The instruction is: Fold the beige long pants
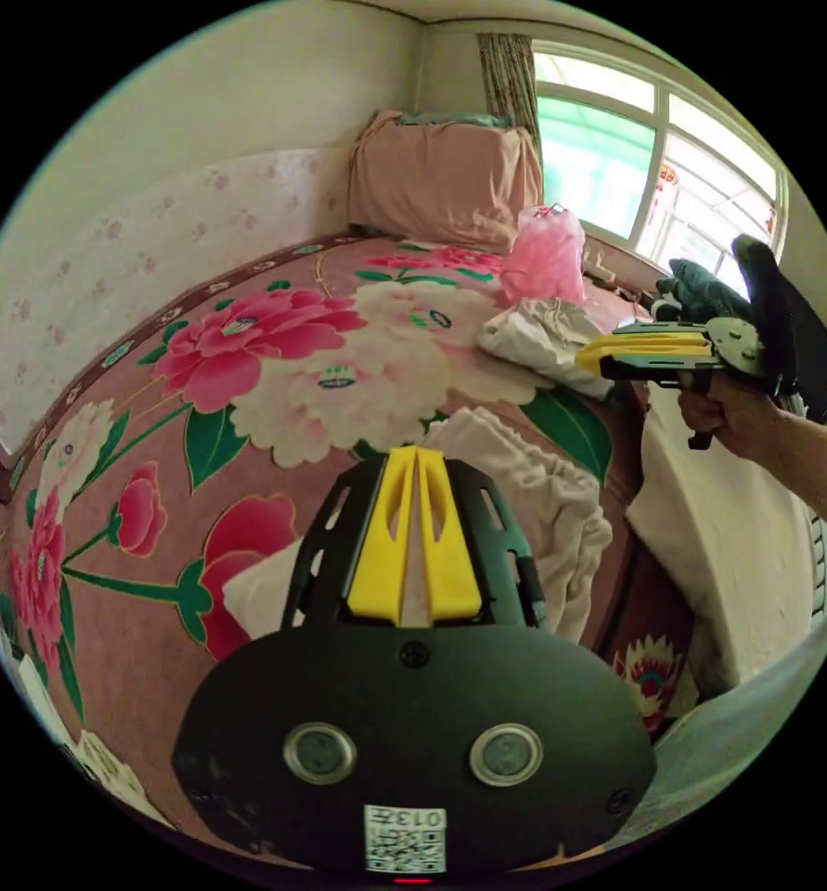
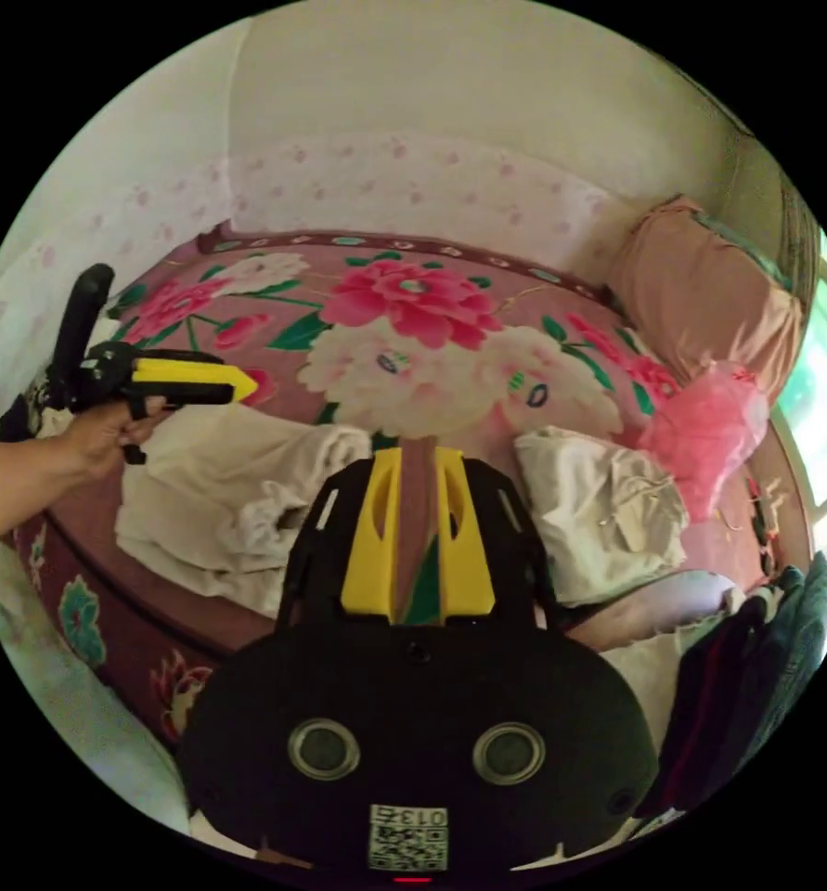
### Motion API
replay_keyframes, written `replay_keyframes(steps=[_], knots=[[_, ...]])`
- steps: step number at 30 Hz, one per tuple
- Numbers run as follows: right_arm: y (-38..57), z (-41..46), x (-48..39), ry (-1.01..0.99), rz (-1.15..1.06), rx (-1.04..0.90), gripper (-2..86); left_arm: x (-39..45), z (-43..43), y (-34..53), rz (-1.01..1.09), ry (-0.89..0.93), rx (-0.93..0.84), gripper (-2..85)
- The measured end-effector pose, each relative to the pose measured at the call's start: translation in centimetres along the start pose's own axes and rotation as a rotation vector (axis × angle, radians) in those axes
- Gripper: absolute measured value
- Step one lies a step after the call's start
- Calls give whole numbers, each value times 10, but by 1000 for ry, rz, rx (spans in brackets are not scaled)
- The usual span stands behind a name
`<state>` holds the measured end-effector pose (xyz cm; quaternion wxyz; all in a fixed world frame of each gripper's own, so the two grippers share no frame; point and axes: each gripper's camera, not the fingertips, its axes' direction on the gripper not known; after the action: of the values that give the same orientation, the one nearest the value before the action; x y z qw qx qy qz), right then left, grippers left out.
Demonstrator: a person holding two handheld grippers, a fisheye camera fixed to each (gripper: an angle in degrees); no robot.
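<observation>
The beige long pants lie crumpled in a heap at the edge of the bed, just beyond and below my left gripper. Its yellow jaws meet at the tips with nothing between them. In the right gripper view the same pants lie at the left, with the left gripper hovering shut above their far side in a person's hand. My right gripper is held over the bed between the two cloth heaps, its jaws a little apart and empty. It also appears in the left gripper view as the right gripper.
A second beige garment lies bunched to the right, beside a pink plastic bag. The bed has a flowered pink cover, a covered pillow stack at the wall and a window behind. Dark clothes hang at the right.
</observation>
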<state>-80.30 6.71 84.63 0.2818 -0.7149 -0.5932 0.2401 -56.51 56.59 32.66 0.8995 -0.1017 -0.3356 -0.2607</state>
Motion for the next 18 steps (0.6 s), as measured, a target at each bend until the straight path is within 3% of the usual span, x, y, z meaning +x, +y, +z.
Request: replay_keyframes(steps=[2, 6, 11, 14, 18], knots=[[6, 10, 46, 195, 26, -50, 109, -5, 18, -34, 19, 89, 15, 41], [21, 57, 104, 283, 61, -281, 108, 3, 86, -124, 59, 259, 0, 83], [39, 117, 121, 335, 14, -553, 51, 8, 187, -202, -36, 432, -227, 121], [38, 105, 116, 332, 57, -535, 32, 1, 221, -222, -161, 521, -287, 155], [51, 59, 67, 412, -132, -389, 25, -13, 239, -235, -336, 746, -300, 120]])
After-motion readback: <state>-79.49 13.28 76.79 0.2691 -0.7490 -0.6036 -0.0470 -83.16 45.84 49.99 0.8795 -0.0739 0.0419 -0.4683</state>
